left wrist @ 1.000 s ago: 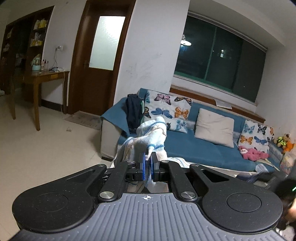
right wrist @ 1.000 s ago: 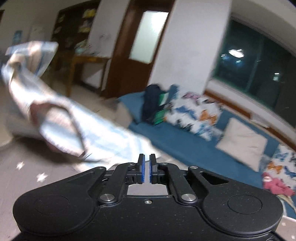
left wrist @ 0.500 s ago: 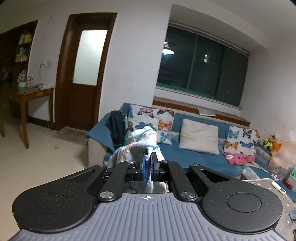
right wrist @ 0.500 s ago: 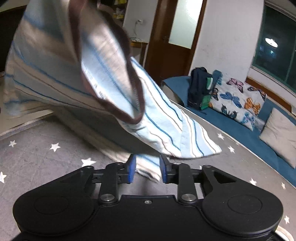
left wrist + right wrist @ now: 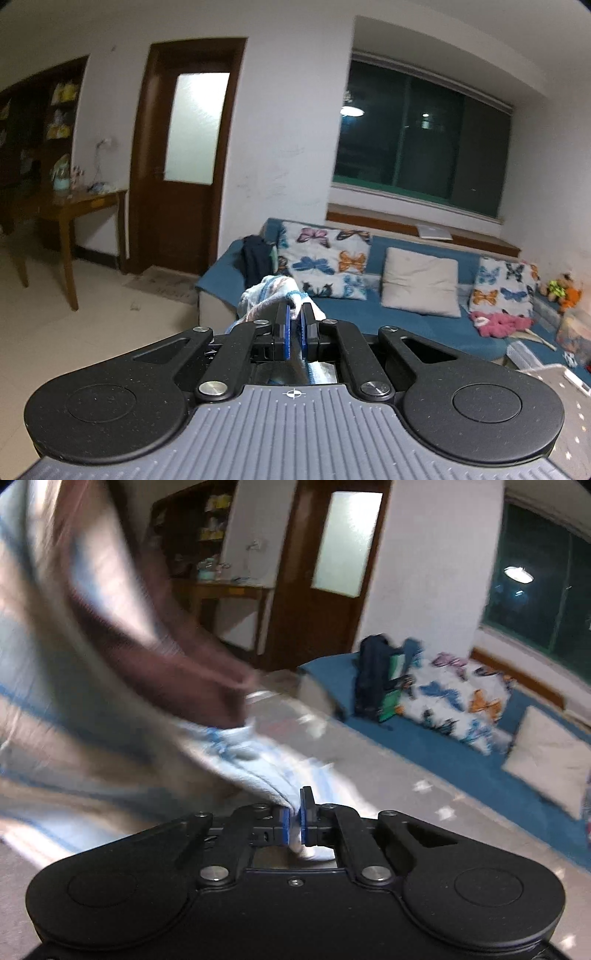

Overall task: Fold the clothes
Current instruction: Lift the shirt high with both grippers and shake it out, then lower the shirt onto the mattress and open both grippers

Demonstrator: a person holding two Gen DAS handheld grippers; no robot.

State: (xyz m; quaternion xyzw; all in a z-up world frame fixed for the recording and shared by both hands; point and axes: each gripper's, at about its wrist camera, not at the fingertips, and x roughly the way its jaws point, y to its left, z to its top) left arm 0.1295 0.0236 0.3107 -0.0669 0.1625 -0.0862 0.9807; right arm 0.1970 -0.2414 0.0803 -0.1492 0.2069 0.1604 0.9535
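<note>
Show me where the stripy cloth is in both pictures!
Left wrist view: the stripy cloth bunches up at centre, just above the left gripper, pinched in its jaws.
Right wrist view: it fills the left side, blurred, and runs down into the right gripper, whose jaws pinch it.
Shared landmark: the butterfly pillow on the blue sofa, right of centre in both views.

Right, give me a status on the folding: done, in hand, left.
Done: both grippers have a hold. The left gripper is shut on a bunched edge of the striped garment, and the right gripper is shut on another part. In hand: the cloth is lifted above the star-patterned surface, blurred with motion. Left: no fold is visible yet.
</note>
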